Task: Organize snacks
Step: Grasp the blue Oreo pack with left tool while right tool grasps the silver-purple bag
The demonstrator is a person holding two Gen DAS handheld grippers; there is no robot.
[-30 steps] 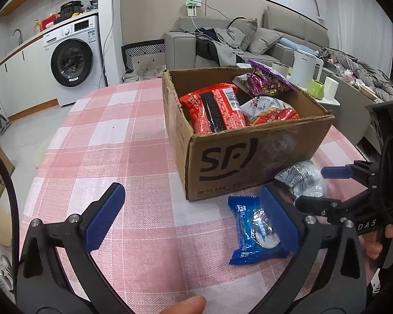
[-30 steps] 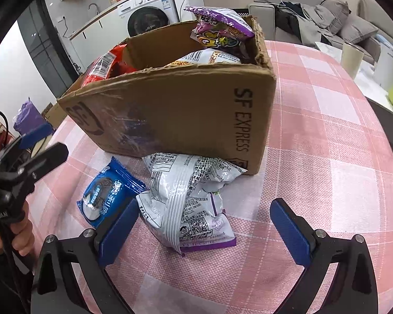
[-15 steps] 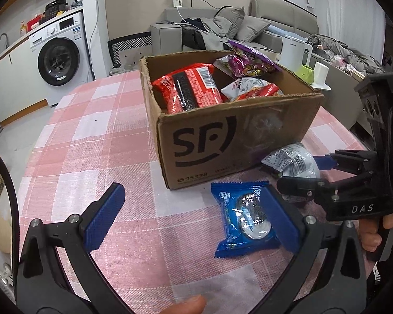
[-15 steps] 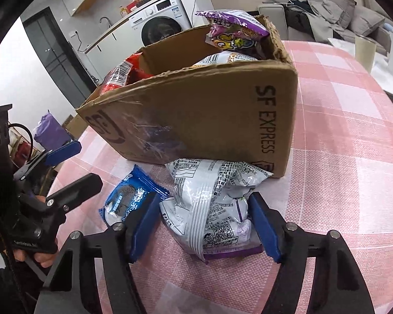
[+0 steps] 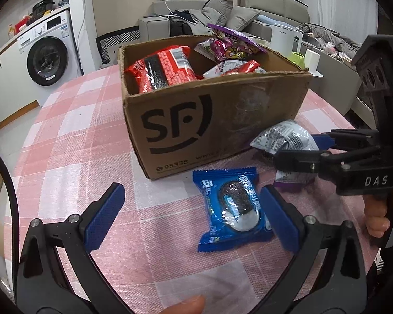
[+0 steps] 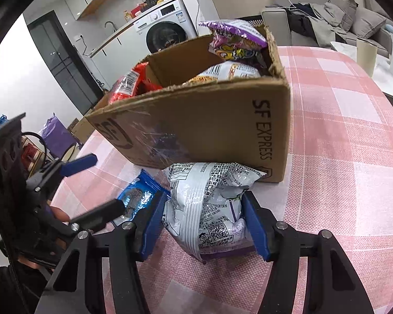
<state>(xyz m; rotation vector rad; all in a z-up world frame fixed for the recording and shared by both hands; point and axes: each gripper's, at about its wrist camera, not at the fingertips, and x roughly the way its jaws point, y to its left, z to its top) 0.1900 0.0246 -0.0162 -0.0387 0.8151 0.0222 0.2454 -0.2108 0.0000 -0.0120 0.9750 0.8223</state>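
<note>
The right gripper (image 6: 203, 222) has its blue pads pressed against both sides of the silver bag (image 6: 209, 204), clamped on it down at the tablecloth (image 6: 353, 183), with the bag's far end tucked against the base of the box (image 6: 196, 128). The left gripper (image 5: 188, 217) is spread wide and holds nothing; its right pad (image 5: 277, 219) sits just beside the blue cookie pack (image 5: 230, 206), which lies flat on the cloth in front of the box. Inside the box, a red packet (image 5: 162, 68) leans at the left, a purple bag (image 5: 230, 44) pokes above the rim at the back, and more wrappers fill the middle. Silver bag and cookie pack lie side by side, both outside the box, near its front corner. A washing machine (image 5: 47, 52) stands beyond the table, and a sofa (image 5: 222, 18) behind the box.
</note>
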